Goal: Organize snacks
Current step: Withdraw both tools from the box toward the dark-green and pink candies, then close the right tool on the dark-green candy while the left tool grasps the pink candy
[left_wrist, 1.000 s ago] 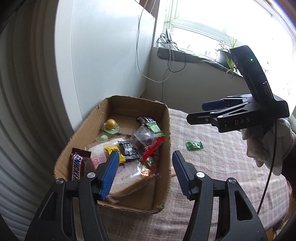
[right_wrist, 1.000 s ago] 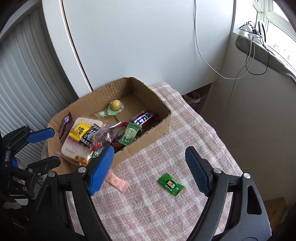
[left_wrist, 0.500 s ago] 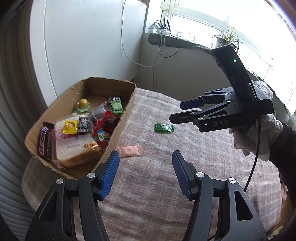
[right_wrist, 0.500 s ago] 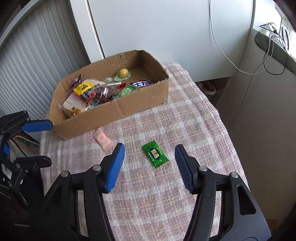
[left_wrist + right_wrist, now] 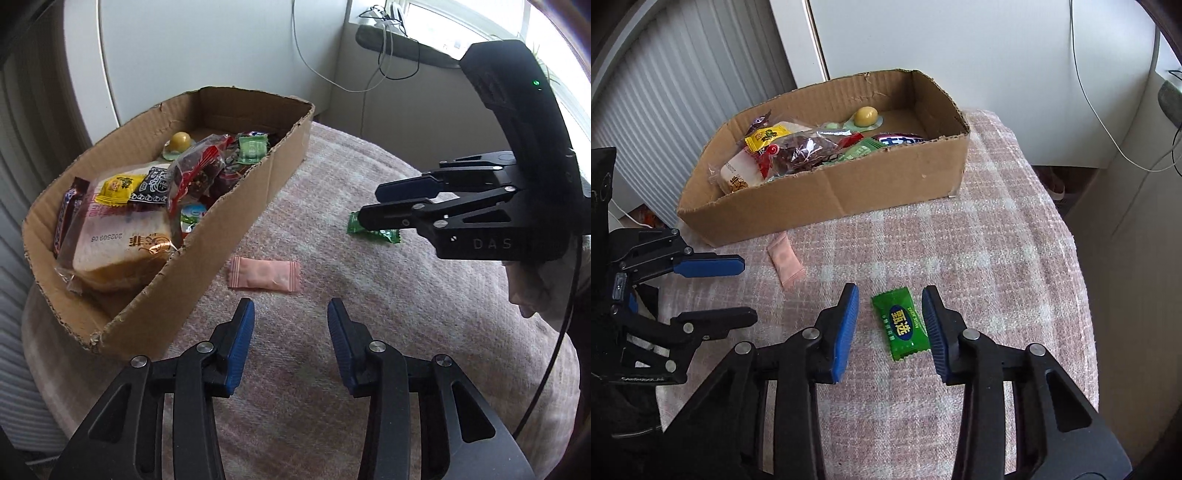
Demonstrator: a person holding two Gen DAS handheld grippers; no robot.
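A pink packet (image 5: 264, 275) lies on the checked cloth just past the tips of my left gripper (image 5: 290, 314), beside the cardboard box (image 5: 221, 240). The left jaws are closing with nothing between them. A green candy (image 5: 901, 325) lies flat on the cloth between the blue pads of my right gripper (image 5: 890, 295). Those jaws are closing too, with a gap still showing on both sides of the wrapper. In the left wrist view the right gripper (image 5: 371, 205) hangs over the green candy (image 5: 388, 234). The right wrist view shows the left gripper (image 5: 749, 290) near the pink packet (image 5: 786, 264).
The cardboard box (image 5: 886, 184) holds several snacks: wrapped bread, a chocolate bar, small packets. The small table (image 5: 1015, 229) drops off close on the right and near sides. A white cabinet (image 5: 960, 37) with hanging cables stands behind. A gloved hand (image 5: 535, 280) holds the right gripper.
Both grippers have come down towards the cloth and their jaws have narrowed. The left swung from over the box to the pink packet. The right now straddles the green candy.
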